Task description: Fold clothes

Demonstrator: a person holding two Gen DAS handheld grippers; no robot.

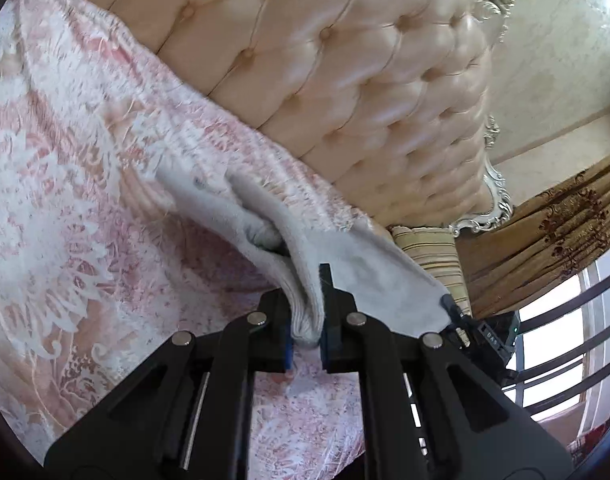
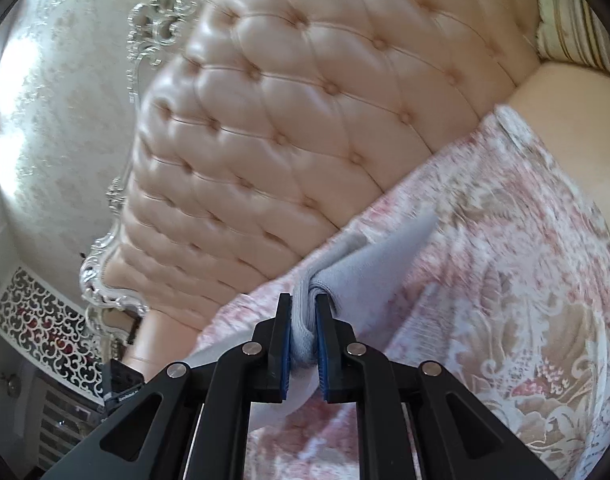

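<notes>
Gripping the garment point(image 1: 265, 216) at two points: left gripper point(image 1: 307, 312) clamped on a bunched grey edge, right gripper point(image 2: 303, 336) pinched on another bunched edge of the same pale cloth. Hanging between the two and trailing down toward the bedspread point(image 1: 65, 160), just in front of the tufted headboard point(image 1: 345, 80); whether the far end touches the spread cannot be told through the blur.

Judging by the bunching at both pinches, seems to be the lift-and-spread stage of a fold. Best done by keeping both pinches firm and level with each other, then drawing them apart until the edge between them runs taut and flat. Worth raising only until the hem clears the spread, so no drag creases form. Worth avoiding any twist at either wrist, since the cloth already rolls into a tube at the left pinch. Laying it back down flat, near edge first, then carrying the held edge over to meet the opposite one, should give a clean crease. Risk of slipping looks small, with several layers stacked between the blue pads point(image 2: 285, 344).

Writing: small pale letters on the dark body of the other tool point(image 1: 492, 337) in the left view, too small to read with any confidence. No brand or label showing on the garment.
</notes>
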